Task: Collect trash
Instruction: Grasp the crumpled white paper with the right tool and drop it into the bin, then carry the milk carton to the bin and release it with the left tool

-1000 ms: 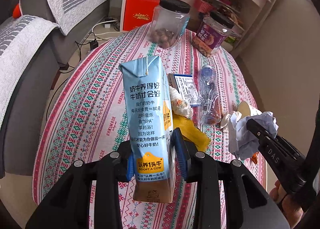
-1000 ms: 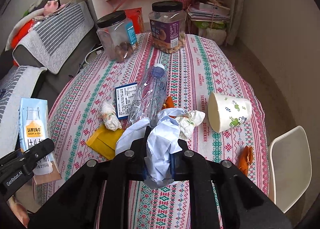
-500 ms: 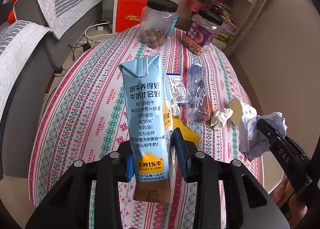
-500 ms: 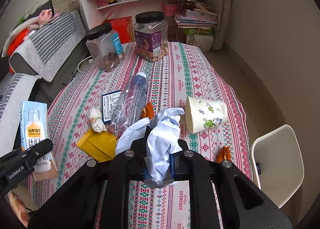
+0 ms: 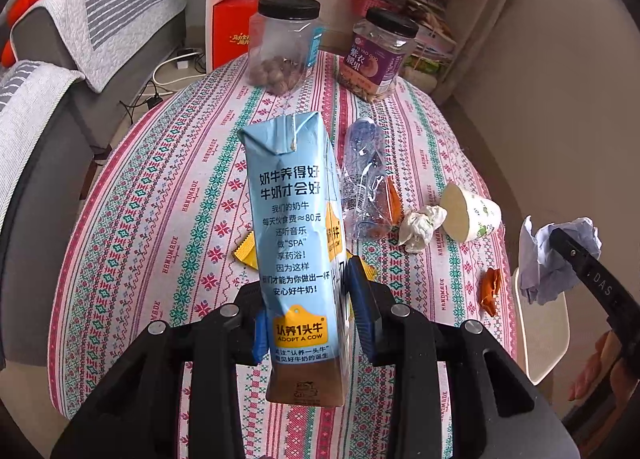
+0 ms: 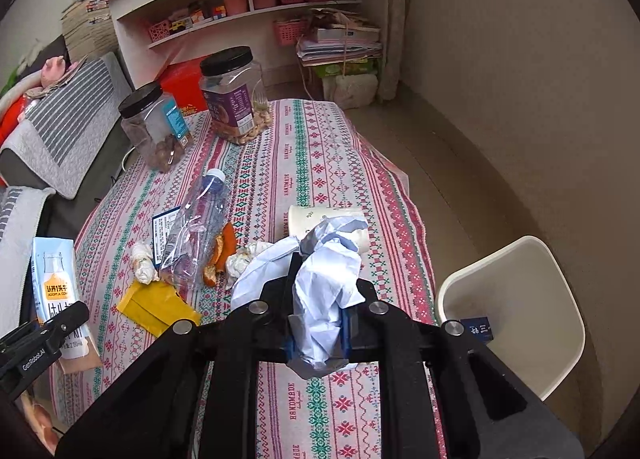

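The table (image 5: 168,195) is wearing a cloth striped in pink, red, green and white with small geometric motifs. The milk carton (image 5: 294,227) is showing pale blue with white lettering, a yellow badge and a brown base. The crumpled paper (image 6: 324,291) is appearing white with bluish shading. The paper cup (image 5: 472,215) is showing cream with green leaf prints. The envelope (image 6: 156,307) is showing yellow, the peel (image 5: 490,291) orange. Both jars (image 5: 286,47) are showing clear with black lids; one label (image 5: 374,63) is showing purple. The chair (image 6: 516,311) is showing cream.
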`<state>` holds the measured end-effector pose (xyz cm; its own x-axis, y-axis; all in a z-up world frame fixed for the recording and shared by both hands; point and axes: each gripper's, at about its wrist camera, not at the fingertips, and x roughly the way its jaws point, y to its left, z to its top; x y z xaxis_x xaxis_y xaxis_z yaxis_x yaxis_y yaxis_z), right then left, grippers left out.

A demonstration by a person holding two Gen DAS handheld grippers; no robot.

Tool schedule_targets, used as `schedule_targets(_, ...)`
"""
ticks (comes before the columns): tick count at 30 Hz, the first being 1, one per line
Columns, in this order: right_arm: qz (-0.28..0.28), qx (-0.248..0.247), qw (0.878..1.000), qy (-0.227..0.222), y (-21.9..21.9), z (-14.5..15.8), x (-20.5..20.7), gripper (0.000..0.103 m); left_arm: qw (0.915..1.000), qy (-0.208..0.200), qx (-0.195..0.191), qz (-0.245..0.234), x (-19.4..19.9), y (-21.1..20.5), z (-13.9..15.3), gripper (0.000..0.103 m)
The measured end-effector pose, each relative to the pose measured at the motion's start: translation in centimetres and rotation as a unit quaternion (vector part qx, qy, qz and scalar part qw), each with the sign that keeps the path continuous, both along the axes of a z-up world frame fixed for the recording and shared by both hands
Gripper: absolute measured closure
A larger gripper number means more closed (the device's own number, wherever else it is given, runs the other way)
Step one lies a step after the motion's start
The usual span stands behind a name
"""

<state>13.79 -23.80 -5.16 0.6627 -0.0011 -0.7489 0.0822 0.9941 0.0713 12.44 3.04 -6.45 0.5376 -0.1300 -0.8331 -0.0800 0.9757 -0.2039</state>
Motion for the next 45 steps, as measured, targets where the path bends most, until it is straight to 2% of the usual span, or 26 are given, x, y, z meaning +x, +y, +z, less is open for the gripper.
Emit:
schedule_targets(19, -0.126, -0.017, 0.992, 0.011, -12.9, -0.4, -3.0, 0.087, 0.9987, 0.01, 0.009, -0.049, 0.6, -6.4, -1.4, 0.069)
schedule_targets(22, -0.147, -0.023, 0.989, 0.015, -14.8, -0.5, -3.8, 0.083, 0.9979, 0.012, 0.01, -0.062, 0.7, -8.0, -1.7, 0.069)
schedule_targets(28, -0.195, -0.019, 0.981, 0.0, -18.3, 0.0, -5.5, 0.043, 0.9951, 0.01, 0.003, -0.099, 0.5, -12.3, -1.9, 0.069)
schedule_targets(29, -0.204, -0.013, 0.979, -0.005, -19.0, 0.2, -6.0, 0.032, 0.9938, 0.004, 0.001, -0.111, 0.3, -13.3, -1.8, 0.069)
schedule_targets(30, -0.213, -0.006, 0.977, -0.01, -19.5, 0.4, -6.3, 0.025, 0.9925, -0.001, 0.0, -0.122, 0.1, -14.2, -1.6, 0.069)
schedule_targets(32, -0.229, 0.011, 0.973, -0.021, -20.6, 0.9, -7.0, 0.017, 0.9894, -0.009, -0.001, -0.145, -0.3, -16.4, -1.4, 0.069)
schedule_targets(37, -0.253, 0.045, 0.965, -0.046, -22.7, 2.2, -8.3, 0.01, 0.9824, -0.012, 0.0, -0.186, -1.1, -21.2, -1.1, 0.069)
schedule_targets(45, -0.283, 0.063, 0.955, -0.068, -25.3, 3.3, -9.6, 0.01, 0.9718, -0.011, -0.017, -0.235, -1.9, -28.8, -0.7, 0.069)
